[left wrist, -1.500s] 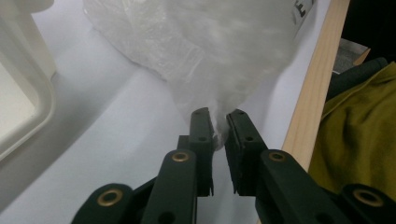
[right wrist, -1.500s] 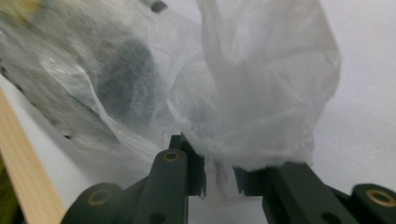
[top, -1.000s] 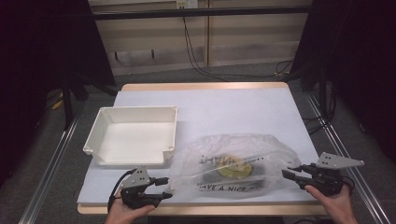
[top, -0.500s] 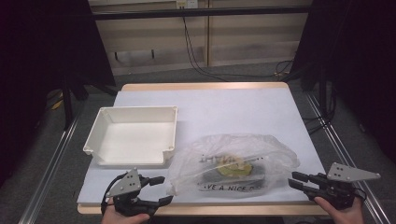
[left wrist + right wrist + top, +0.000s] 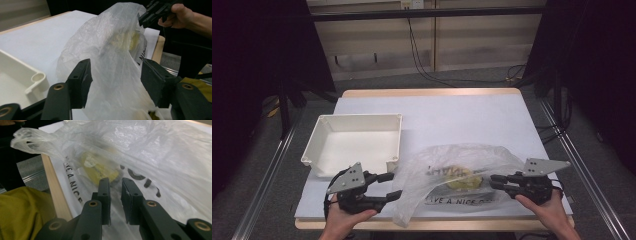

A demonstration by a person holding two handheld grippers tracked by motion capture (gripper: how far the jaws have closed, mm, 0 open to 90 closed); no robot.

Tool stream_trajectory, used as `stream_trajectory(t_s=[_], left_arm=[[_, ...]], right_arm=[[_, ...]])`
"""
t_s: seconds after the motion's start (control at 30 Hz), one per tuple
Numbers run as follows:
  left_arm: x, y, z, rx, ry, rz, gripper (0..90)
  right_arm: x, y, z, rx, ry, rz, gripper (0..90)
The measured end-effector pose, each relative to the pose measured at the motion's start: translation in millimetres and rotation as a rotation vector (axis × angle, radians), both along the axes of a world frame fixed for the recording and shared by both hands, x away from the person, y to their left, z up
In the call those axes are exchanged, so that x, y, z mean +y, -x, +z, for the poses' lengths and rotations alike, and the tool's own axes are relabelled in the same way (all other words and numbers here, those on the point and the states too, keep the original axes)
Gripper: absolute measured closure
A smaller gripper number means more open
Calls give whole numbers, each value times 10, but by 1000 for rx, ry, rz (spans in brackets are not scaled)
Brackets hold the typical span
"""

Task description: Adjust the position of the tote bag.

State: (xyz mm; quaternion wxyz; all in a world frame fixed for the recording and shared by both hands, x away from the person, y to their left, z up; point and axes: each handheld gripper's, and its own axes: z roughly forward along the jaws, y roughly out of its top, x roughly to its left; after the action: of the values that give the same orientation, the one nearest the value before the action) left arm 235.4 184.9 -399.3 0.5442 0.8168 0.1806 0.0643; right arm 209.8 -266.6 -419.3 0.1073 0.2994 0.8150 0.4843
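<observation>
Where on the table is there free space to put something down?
The far half of the white table top is bare, behind the white plastic tray and the clear plastic bag. The near edge is crowded: bag, left gripper, right gripper.

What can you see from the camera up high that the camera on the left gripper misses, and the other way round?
From up high: the whole white tray, the table's far edge, and both hands holding their tools.

From the left gripper view: its own two black fingers spread wide around the near end of the plastic bag, seen up close.

Both share: the bag with something yellow inside, a part of the tray, and the right gripper at the bag's other side.
</observation>
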Motion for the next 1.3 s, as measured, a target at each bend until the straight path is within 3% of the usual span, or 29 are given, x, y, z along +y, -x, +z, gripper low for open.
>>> stream_trajectory(t_s=[0.17, 0.2, 0.4, 0.6, 0.67, 0.73, 0.87, 0.97, 1.1, 1.3], left_arm=[[-316, -235, 15, -3, -93, -49, 448], [-383, -275, 25, 12, -103, -60, 448], [-805, -486, 72, 7, -191, -115, 407], [-1071, -603, 103, 19, -187, -161, 290], [-1138, -628, 87, 7, -225, -158, 278], [-1183, -645, 58, 5, -268, -161, 356], [-1149, -689, 73, 8, -258, -159, 725], [-1149, -717, 58, 15, -258, -151, 870], [-1155, -751, 35, 23, -298, -148, 897], [-1152, -815, -4, 42, -310, -124, 897]], right_arm=[[129, -163, 28, 6, 23, 24, 799], [159, -197, 42, 6, 27, 31, 798], [286, -364, 57, 8, 54, 54, 797], [333, -465, 105, 6, 32, 62, 788], [362, -493, 95, 9, 35, 65, 780], [387, -501, 82, 14, 35, 71, 770], [405, -498, 66, 19, 25, 99, 678], [448, -502, 62, 32, 22, 124, 573], [574, -520, 23, 46, 44, 159, 505], [744, -554, -86, 76, 72, 197, 469]])
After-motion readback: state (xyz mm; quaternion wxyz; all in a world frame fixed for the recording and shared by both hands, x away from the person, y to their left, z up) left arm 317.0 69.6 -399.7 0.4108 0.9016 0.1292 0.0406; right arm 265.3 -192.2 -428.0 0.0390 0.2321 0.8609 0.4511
